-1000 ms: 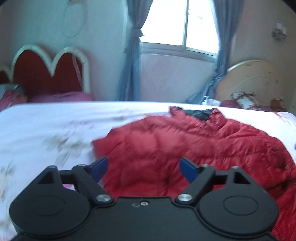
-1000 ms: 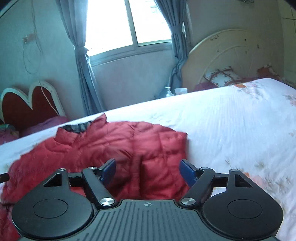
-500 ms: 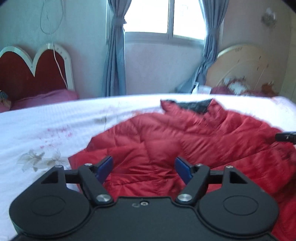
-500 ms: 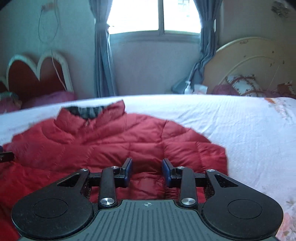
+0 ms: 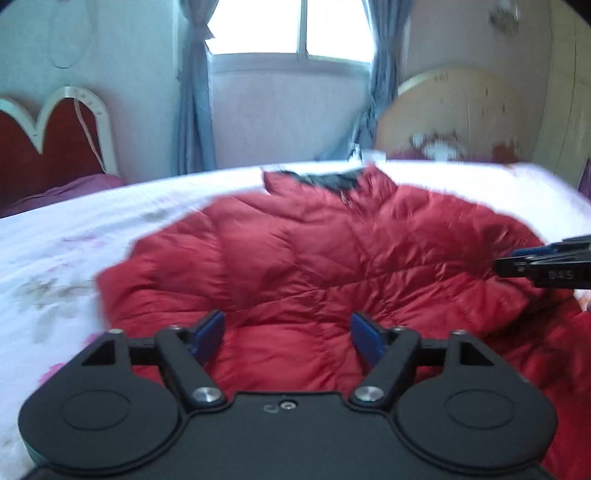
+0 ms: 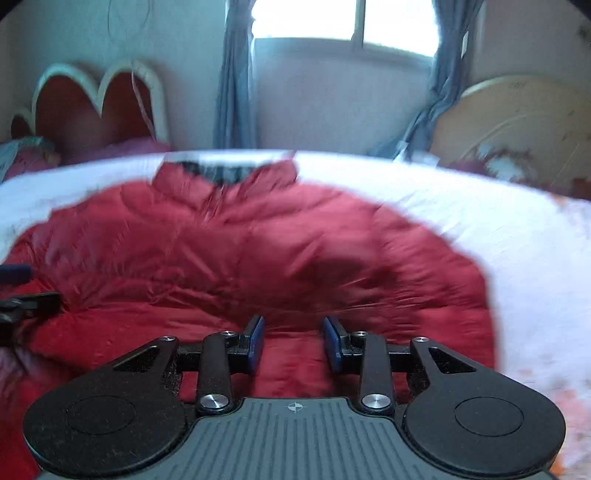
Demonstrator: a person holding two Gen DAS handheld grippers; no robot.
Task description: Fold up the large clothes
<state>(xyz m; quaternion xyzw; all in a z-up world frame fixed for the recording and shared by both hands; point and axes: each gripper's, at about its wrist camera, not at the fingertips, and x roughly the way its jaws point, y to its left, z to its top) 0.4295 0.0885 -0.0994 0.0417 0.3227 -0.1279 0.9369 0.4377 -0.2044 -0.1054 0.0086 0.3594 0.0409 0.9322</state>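
A red puffer jacket (image 5: 314,258) lies spread on the white bed, dark-lined collar (image 5: 325,181) at the far side; it also shows in the right wrist view (image 6: 240,258). My left gripper (image 5: 290,338) is open and empty, low over the jacket's near left part. My right gripper (image 6: 293,341) hovers over the near hem with its jaws partly closed, a gap between them and red fabric visible in the gap; it grips nothing I can see. The right gripper shows at the right edge of the left wrist view (image 5: 546,262); the left gripper shows at the left edge of the right view (image 6: 26,302).
The white floral bedsheet (image 5: 74,266) surrounds the jacket. A red heart-shaped headboard (image 5: 48,140) stands far left, a round cream headboard (image 5: 461,110) far right. Window with blue curtains (image 5: 295,29) behind.
Both grippers swung toward the jacket's middle and came lower over it. The right jaws narrowed from wide open a second ago, then widened slightly. The left jaws stayed open.
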